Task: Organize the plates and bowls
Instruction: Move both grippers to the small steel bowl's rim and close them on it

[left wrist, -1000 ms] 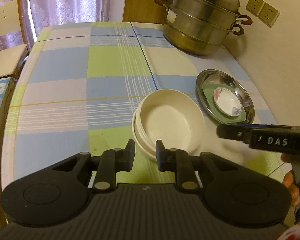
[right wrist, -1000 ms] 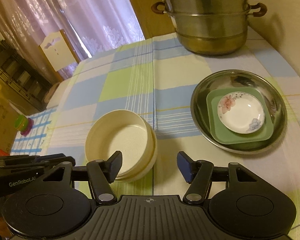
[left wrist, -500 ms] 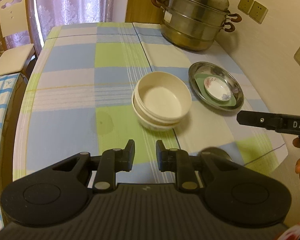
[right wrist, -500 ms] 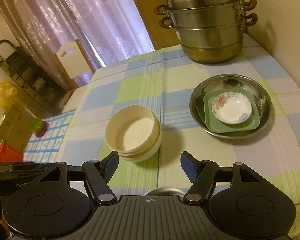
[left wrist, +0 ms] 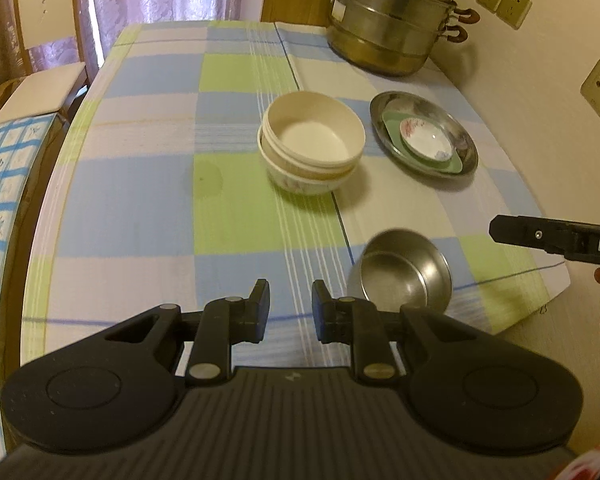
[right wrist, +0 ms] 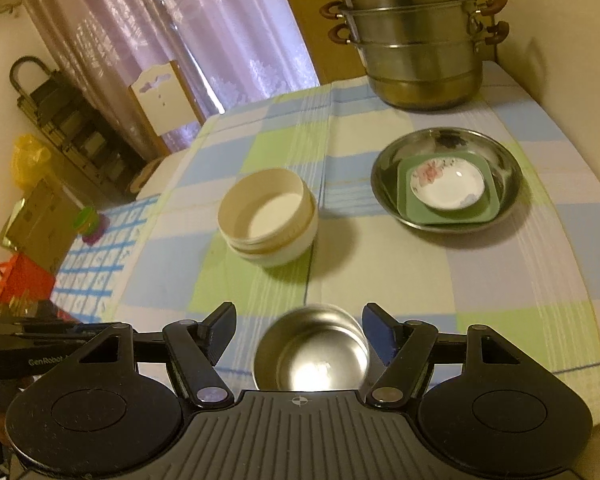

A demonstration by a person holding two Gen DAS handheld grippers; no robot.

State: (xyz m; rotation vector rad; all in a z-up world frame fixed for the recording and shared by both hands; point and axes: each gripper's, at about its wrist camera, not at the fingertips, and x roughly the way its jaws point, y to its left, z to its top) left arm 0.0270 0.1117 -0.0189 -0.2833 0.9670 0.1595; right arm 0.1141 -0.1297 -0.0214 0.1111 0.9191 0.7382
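Overhead, the left claw [left wrist: 286, 306] hangs above the near edge of the bench [left wrist: 140, 208] with its jaws drawn to a narrow gap and nothing between them, angled forward across the checked tablecloth [left wrist: 236, 64]. The right claw [right wrist: 299, 332] sits low at the same near edge, jaws spread wide on either side of a small steel bowl [right wrist: 312, 354] that stands on the cloth; neither finger appears to touch it. In the left wrist view that steel bowl [left wrist: 404, 276] lies just right of the left claw, and the right claw's black body [left wrist: 556, 238] reaches in from the right side, with part of the hand holding it visible. Toward the middle of the bench stands a stack of cream bowls [right wrist: 268, 216], nested one in another. Near the right edge rests a wide steel dish [right wrist: 446, 178] carrying a green square plate [right wrist: 406, 200] with a small flowered saucer [right wrist: 446, 186] on top. A tiered steel steamer pot [right wrist: 416, 36] occupies the far right corner against the cream wall. Beyond the far edge hang lilac curtains [right wrist: 180, 32], with a pale wooden chair [right wrist: 160, 96] beside the left side.
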